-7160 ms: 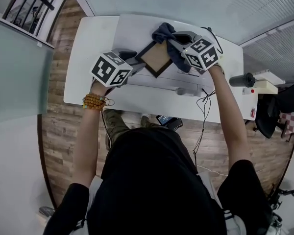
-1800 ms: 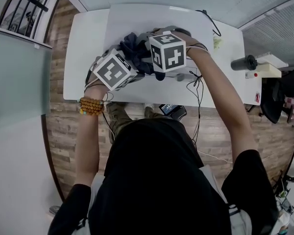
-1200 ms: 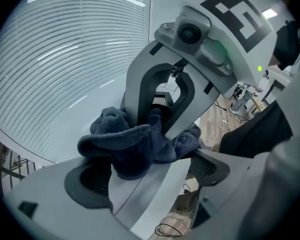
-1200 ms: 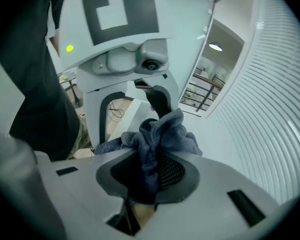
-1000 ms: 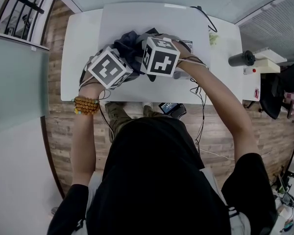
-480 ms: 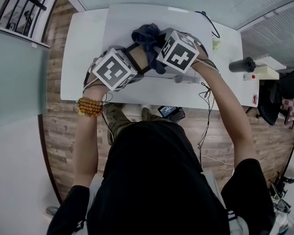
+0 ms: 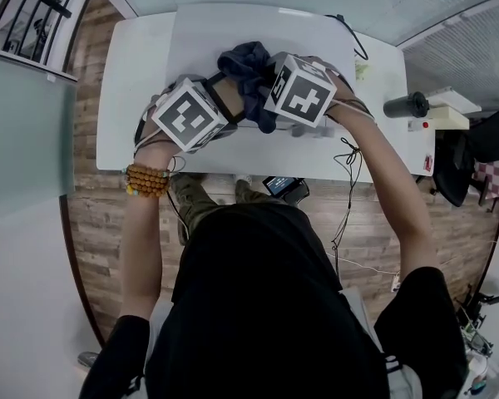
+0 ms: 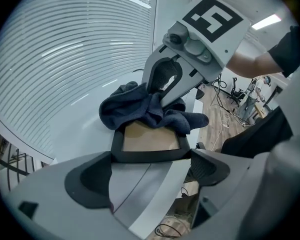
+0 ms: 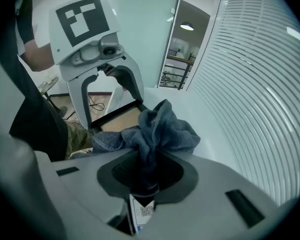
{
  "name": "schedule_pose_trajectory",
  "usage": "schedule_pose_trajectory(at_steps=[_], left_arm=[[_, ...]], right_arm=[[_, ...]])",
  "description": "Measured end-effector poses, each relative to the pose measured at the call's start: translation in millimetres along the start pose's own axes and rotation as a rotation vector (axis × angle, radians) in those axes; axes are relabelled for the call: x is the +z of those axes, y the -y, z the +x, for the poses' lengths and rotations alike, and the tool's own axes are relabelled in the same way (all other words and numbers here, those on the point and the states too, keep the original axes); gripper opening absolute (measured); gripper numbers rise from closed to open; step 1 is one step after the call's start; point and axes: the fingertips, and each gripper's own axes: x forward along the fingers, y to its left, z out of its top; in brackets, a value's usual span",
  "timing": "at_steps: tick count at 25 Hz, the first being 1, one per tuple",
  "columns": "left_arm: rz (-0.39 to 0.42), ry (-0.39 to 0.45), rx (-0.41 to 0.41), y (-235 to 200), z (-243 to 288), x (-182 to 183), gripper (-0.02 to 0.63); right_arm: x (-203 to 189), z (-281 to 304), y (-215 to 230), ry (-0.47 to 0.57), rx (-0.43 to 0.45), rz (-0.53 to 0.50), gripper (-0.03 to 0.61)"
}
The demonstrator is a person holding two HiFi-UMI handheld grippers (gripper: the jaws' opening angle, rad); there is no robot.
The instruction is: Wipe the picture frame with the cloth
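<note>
A black picture frame [image 8: 149, 155] with a tan middle is tilted above the white table [image 7: 141, 65]. My left gripper [image 8: 151, 160] is shut on its near edge. A dark blue cloth [image 8: 135, 109] is bunched over the frame's far edge. My right gripper [image 9: 150, 166] is shut on the cloth [image 9: 157, 129], its jaws having just been closing on it. In the head view the cloth [image 7: 243, 63] lies between the two marker cubes and hides most of the frame [image 7: 222, 96].
A black cylinder [image 7: 403, 105] and a white box [image 7: 449, 119] stand at the table's right end. A cable [image 7: 349, 38] runs along the far right of the table. White blinds [image 8: 65, 49] stand beyond the table. A wooden floor [image 7: 91, 214] lies below it.
My right gripper has carried the cloth to the right across the frame, away from the left cube. The left gripper and the frame have stayed put.
</note>
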Motion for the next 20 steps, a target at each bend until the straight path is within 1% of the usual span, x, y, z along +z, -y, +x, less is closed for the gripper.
schedule_pose_trajectory(at_steps=[4, 10, 15, 20], left_arm=[[0.029, -0.021, -0.011, -1, -1, -1, 0.483], [0.038, 0.001, -0.023, 2, -2, -1, 0.485], [0.046, -0.010, -0.022, 3, -2, -1, 0.485], [0.042, -0.013, -0.018, 1, -3, -3, 0.485]], right_arm=[[2, -1, -11, -0.003, 0.058, -0.056, 0.057], [5, -1, -19, -0.006, 0.077, -0.124, 0.055], [14, 2, -27, -0.011, 0.094, -0.163, 0.055], [39, 11, -45, 0.050, 0.127, -0.166, 0.055]])
